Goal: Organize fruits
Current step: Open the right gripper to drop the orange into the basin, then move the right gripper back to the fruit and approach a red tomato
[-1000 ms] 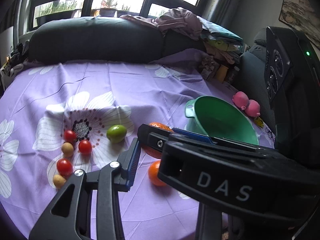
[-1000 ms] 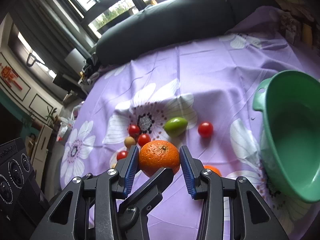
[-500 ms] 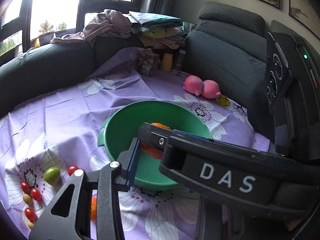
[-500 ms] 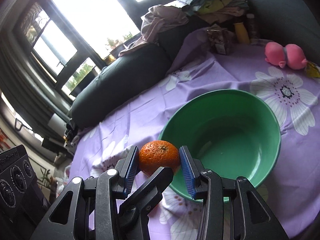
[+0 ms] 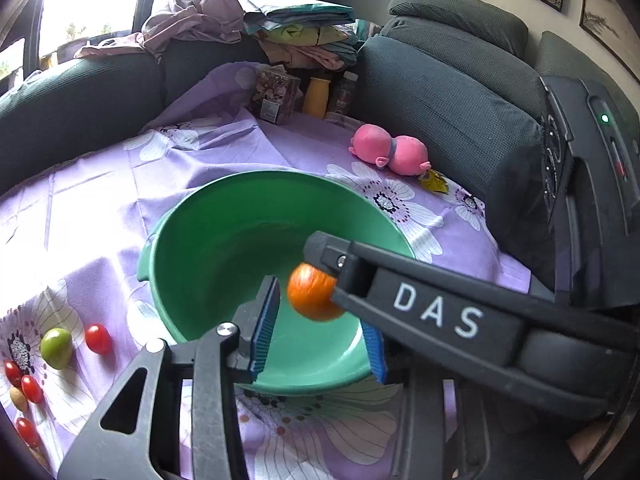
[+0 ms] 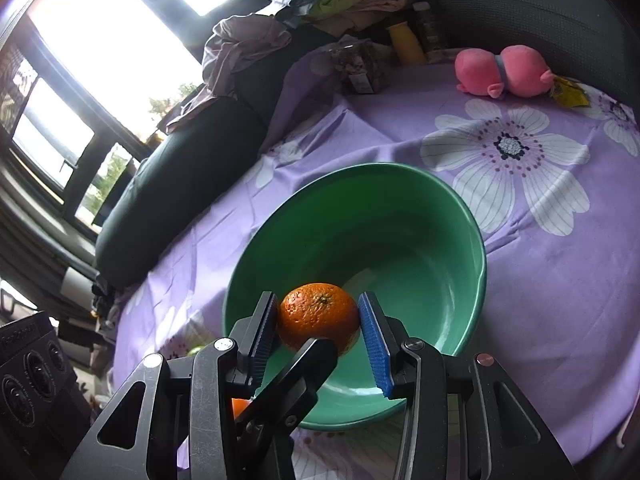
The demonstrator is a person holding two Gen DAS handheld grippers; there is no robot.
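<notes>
- Green bowl [image 6: 476,240] is sitting on the purple floral cloth [image 6: 560,280].
- Your right gripper [image 6: 320,328] is clamping an orange [image 6: 318,314] over it.
- Your left gripper [image 5: 320,320] is opening, its blurred orange [image 5: 310,298] sitting loose between the pads.

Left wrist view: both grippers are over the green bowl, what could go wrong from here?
1. The left gripper is opening, and its loose orange is right beside the right gripper's finger. It may glance off and miss the bowl.
2. The held orange hangs close to the bowl's near rim. Released there, it could bounce out.
3. The grippers cross and may knock together.
</notes>
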